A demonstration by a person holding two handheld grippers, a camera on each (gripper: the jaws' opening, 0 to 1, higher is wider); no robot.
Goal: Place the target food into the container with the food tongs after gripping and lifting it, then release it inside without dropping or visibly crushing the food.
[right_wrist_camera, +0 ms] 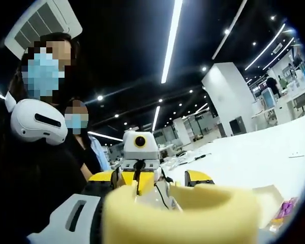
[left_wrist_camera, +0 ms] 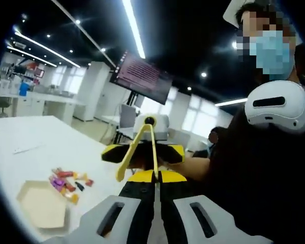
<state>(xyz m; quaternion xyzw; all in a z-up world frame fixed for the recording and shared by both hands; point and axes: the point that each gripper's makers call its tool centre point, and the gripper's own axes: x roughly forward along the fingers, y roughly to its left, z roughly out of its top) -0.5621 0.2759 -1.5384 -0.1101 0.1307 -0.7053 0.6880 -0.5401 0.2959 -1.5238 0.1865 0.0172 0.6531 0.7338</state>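
On the white counter (left_wrist_camera: pixel 40 137), in the left gripper view, a pale hexagonal container (left_wrist_camera: pixel 42 204) lies at lower left, with a small heap of wrapped food pieces (left_wrist_camera: pixel 66 181) just beside its far edge. The left gripper (left_wrist_camera: pixel 153 203) rises from the bottom of this view, its jaws nearly closed on the handle end of the yellow food tongs (left_wrist_camera: pixel 141 147). The tongs extend forward and upward, arms spread, toward the right gripper (left_wrist_camera: pixel 150 137) facing the camera. The food lies well to the left of the jaws and apart from the tongs. In the right gripper view, the tongs' yellow band (right_wrist_camera: pixel 185 213) sits blurred across the bottom; the state of that gripper's jaws cannot be told. A person (left_wrist_camera: pixel 267 127) stands behind both grippers.
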